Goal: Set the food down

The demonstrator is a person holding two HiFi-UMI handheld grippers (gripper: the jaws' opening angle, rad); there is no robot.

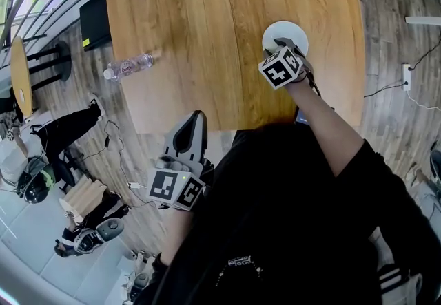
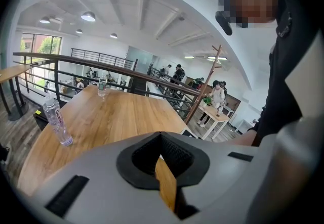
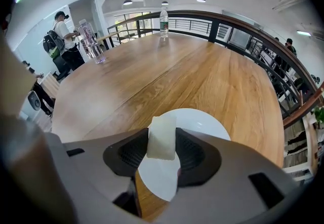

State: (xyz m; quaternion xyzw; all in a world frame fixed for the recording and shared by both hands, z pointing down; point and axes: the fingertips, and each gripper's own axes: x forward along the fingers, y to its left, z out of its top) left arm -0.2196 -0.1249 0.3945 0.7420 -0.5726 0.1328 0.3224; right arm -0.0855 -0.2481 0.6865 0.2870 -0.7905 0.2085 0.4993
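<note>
A pale, squarish piece of food (image 3: 161, 138) sits pinched between the pads of my right gripper (image 3: 162, 154), which is shut on it just above a white plate (image 3: 202, 123). From the head camera, that right gripper (image 1: 284, 49) hangs over the near side of the plate (image 1: 282, 30) on the wooden table (image 1: 207, 21); the food itself is hidden there. My left gripper (image 1: 191, 133) stays off the table's near edge, its jaws nearly together with nothing between them, only a sliver of table showing through the gap at the left gripper (image 2: 163, 165).
A clear water bottle (image 1: 128, 67) lies on its side near the table's left edge; it stands out as a bottle (image 2: 57, 122) in the left gripper view. Another bottle (image 3: 163, 22) stands at the table's far end. A railing (image 2: 91, 66) borders the table, with people beyond it.
</note>
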